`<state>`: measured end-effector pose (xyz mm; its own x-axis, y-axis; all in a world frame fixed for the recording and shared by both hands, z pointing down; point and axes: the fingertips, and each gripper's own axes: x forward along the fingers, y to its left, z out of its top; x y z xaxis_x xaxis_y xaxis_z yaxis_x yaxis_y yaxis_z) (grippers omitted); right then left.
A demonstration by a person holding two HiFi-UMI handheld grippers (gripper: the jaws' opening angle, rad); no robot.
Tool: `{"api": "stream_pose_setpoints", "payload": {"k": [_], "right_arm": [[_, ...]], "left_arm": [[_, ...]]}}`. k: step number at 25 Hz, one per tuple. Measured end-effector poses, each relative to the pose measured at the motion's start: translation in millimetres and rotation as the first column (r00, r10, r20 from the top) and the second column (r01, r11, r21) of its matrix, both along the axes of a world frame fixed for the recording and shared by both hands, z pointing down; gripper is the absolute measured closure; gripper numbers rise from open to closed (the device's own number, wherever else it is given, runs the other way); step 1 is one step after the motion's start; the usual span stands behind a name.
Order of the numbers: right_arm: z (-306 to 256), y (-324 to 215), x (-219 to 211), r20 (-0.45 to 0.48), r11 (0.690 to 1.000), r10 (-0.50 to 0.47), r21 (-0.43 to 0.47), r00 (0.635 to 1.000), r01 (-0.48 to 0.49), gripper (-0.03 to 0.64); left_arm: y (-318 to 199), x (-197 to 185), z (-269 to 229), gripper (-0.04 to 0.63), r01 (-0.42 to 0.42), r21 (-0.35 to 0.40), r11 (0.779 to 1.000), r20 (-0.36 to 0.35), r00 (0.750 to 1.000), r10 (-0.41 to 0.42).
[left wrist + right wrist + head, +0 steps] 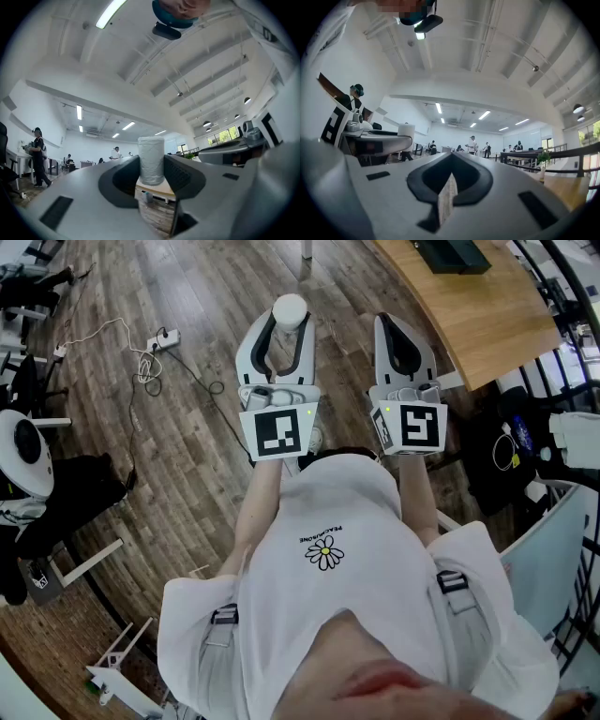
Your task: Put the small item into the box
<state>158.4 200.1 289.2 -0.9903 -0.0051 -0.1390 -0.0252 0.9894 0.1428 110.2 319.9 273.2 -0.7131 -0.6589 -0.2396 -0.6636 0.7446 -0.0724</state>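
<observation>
A small white cylindrical roll (290, 310) stands upright between the jaws of my left gripper (289, 322), which is shut on it and held in the air in front of the person's chest. In the left gripper view the roll (151, 159) fills the gap, and both dark pads (123, 180) touch its sides. My right gripper (401, 326) is held beside it at the same height, shut with nothing in it. In the right gripper view its jaws (450, 174) meet in a thin slit. No box shows in any view.
Below is a wooden floor with a power strip and cables (161, 338) at the left. A curved wooden table (478, 306) with a dark item (455, 254) lies at the upper right. Chairs stand at the left edge, and a railing runs along the right. Distant people (37, 157) stand in the room.
</observation>
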Motion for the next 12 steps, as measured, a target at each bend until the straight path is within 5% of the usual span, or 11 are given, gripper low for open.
{"api": "stream_pose_setpoints", "payload": {"k": [12], "right_arm": [[12,-18,-24,-0.030,0.998,0.012,-0.055,0.999,-0.014,0.611]], "left_arm": [[-12,-30,6,0.423,-0.008,-0.013,1.000,-0.007,1.000,0.008]]}}
